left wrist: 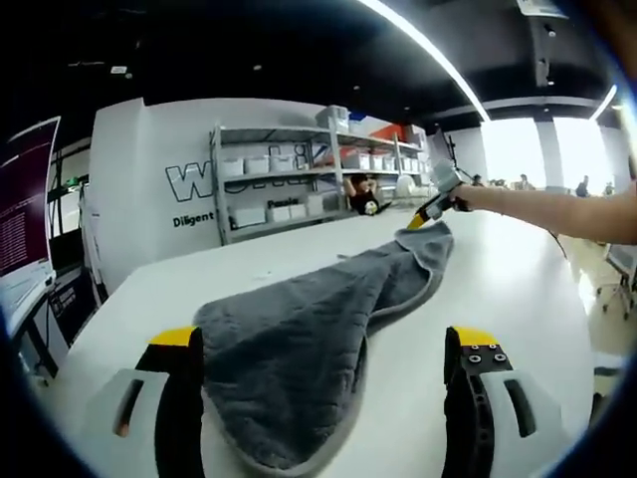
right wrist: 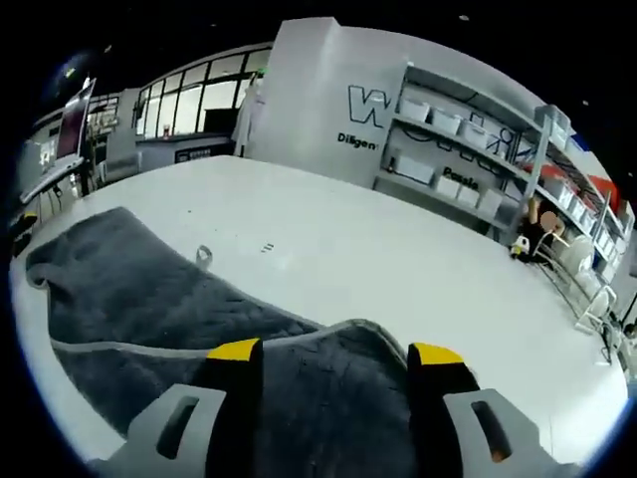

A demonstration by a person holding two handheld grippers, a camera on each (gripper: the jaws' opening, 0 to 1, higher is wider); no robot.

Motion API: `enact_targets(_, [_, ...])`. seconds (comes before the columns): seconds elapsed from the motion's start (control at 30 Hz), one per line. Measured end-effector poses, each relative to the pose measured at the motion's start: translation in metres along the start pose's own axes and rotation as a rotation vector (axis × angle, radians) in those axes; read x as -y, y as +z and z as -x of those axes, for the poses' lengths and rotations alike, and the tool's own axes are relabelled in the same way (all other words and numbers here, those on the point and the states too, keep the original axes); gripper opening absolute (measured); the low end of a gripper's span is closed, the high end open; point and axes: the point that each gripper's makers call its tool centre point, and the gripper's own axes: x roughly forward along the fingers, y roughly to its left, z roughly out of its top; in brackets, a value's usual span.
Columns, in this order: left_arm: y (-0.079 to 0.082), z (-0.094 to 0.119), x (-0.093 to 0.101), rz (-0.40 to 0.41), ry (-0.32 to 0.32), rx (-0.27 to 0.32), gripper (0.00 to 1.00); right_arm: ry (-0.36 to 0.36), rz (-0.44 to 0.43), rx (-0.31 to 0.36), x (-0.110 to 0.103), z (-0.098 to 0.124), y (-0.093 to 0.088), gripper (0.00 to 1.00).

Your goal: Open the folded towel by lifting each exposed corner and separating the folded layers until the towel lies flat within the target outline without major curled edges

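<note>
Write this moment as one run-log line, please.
towel: gray, partly folded on white table | left gripper: open, astride towel | right gripper: at far corner, grip unclear

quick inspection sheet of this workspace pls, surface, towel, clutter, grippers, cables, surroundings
surface: white table, bare around the towel; no target outline can be made out.
job's things: grey towel, partly unfolded, far end lifted off the table with its edge curled over.
clutter: small loop tag at the towel's edge; otherwise nothing seen.
grippers: left gripper has its jaws wide apart either side of the near towel end, open. right gripper is at the raised far corner; in the right gripper view its jaws sit over the cloth, grip cannot be confirmed.
cables: nothing seen.
surroundings: shelving with white bins against a lettered wall, bright windows, a seated person beyond the table.
</note>
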Motion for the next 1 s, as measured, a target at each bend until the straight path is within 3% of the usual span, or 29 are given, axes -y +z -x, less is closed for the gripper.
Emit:
enact_targets(0.17, [0.001, 0.002, -0.001, 0.006, 0.003, 0.009, 0.99, -0.003, -0.094, -0.053, 0.011, -0.017, -0.019, 0.51])
enact_targets(0.4, [-0.003, 0.002, 0.001, 0.009, -0.010, -0.003, 0.99, -0.022, -0.182, -0.042, 0.032, -0.032, -0.026, 0.45])
enact_targets(0.73, [-0.007, -0.002, 0.005, 0.020, -0.036, -0.021, 0.99, 0.004, -0.231, -0.050, 0.020, -0.045, -0.042, 0.40])
enact_targets(0.83, [-0.011, -0.002, 0.008, 0.016, -0.049, -0.037, 0.99, -0.004, -0.216, -0.052, 0.017, -0.041, -0.042, 0.31])
enact_targets(0.9, [-0.009, -0.002, 0.009, 0.015, -0.053, -0.028, 0.99, -0.009, -0.169, -0.034, 0.015, -0.038, -0.040, 0.10])
enact_targets(0.93, [-0.008, -0.001, 0.009, 0.017, -0.052, -0.023, 0.99, -0.017, -0.169, -0.035, 0.015, -0.038, -0.041, 0.05])
enact_targets(1.0, [-0.007, 0.000, 0.006, 0.025, -0.047, -0.016, 0.99, -0.021, -0.152, -0.025, 0.010, -0.036, -0.042, 0.03])
